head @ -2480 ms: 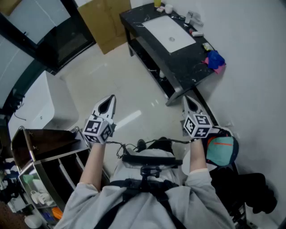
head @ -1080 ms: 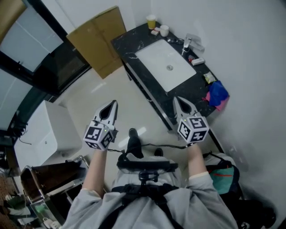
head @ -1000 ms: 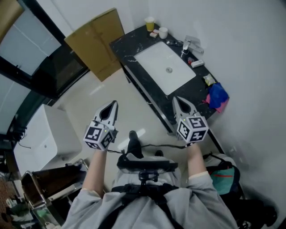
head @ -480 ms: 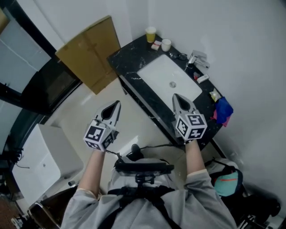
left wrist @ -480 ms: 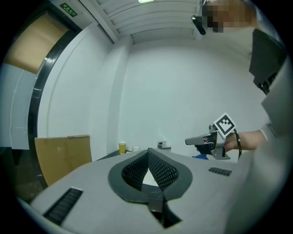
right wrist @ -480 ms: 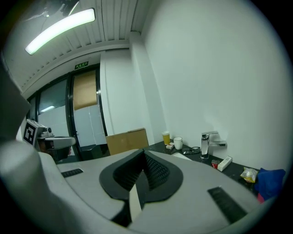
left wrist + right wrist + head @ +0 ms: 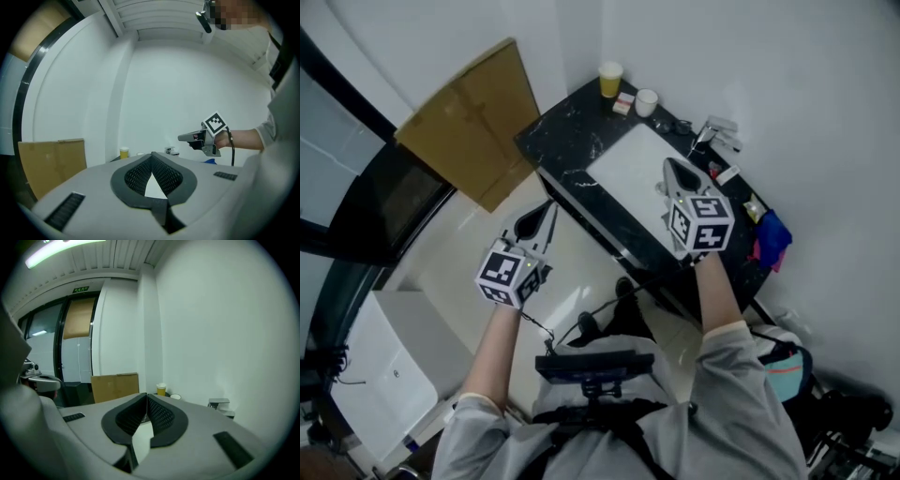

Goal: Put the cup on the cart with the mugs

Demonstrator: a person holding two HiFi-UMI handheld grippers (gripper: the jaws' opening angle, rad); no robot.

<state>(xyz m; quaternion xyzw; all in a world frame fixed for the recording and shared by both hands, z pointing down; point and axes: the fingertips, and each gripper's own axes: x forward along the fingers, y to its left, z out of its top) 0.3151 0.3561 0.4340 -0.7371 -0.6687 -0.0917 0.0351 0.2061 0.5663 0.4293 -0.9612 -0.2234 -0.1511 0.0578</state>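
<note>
A yellow cup [image 7: 609, 79] and a small white cup [image 7: 646, 101] stand at the far end of a black counter [image 7: 558, 141] against the white wall. My right gripper [image 7: 672, 170] is shut and empty, held above the white sink [image 7: 628, 164], pointing toward the cups. Its own view has the yellow cup [image 7: 161, 389] and the white cup [image 7: 176, 396] just past the closed jaws. My left gripper [image 7: 547, 210] is shut and empty too, over the floor in front of the counter. From there the yellow cup [image 7: 123, 152] is far off. No cart shows in any view.
A faucet [image 7: 712, 131] and small items sit along the counter's wall side, with a blue cloth [image 7: 769, 239] at its near end. A cardboard sheet [image 7: 464, 122] leans beside the counter. A white box [image 7: 366, 375] stands on the floor to my left.
The head view has swung away from the cart and floor and onto the counter. Both grippers came closer to it, and the right one now hangs over the sink. Both stayed shut.
</note>
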